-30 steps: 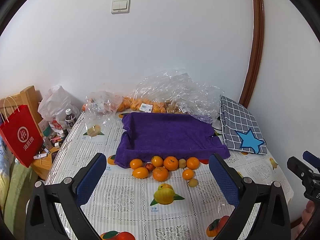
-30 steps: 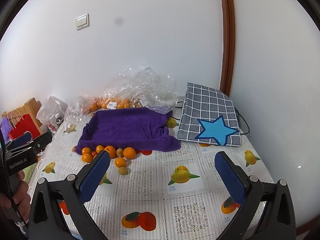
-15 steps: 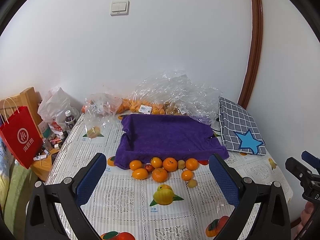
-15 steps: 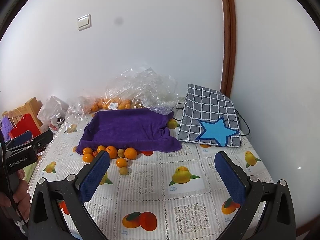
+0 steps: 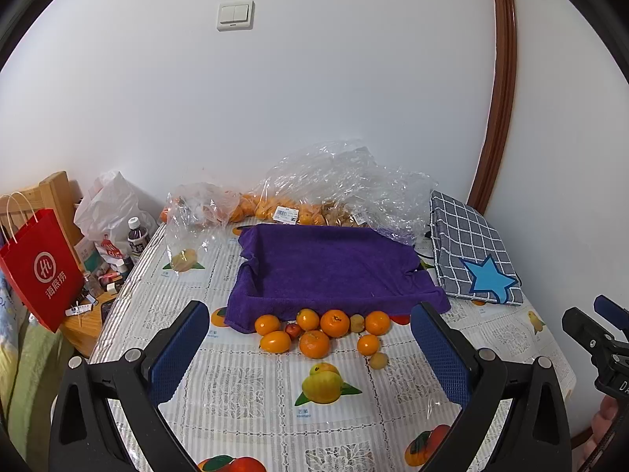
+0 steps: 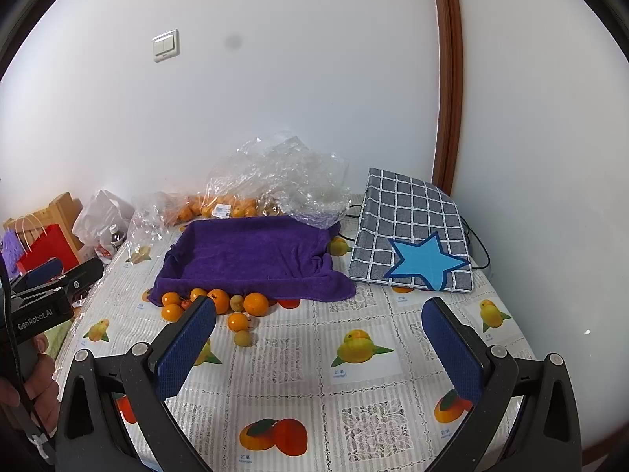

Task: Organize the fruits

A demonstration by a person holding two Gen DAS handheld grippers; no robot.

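Several loose oranges (image 5: pixel 335 323) (image 6: pixel 255 303), a small red fruit (image 5: pixel 292 329) and two pale yellow small fruits (image 5: pixel 378 361) (image 6: pixel 242 338) lie on the table just in front of a tray draped with a purple towel (image 5: pixel 330 271) (image 6: pixel 251 259). My left gripper (image 5: pixel 310 344) is open and empty, held above the table's near part, short of the fruit. My right gripper (image 6: pixel 320 340) is open and empty, right of the fruit pile.
Clear plastic bags (image 5: pixel 346 188) with more oranges lie behind the tray by the wall. A grey checked cloth with a blue star (image 6: pixel 412 240) lies at the right. A red paper bag (image 5: pixel 39 263), a bottle and clutter stand left of the table. The tablecloth (image 6: pixel 365 354) has printed fruit pictures.
Both views have shifted only slightly; the scene sits a little lower in the frames. No fruit has moved and both grippers stay open.
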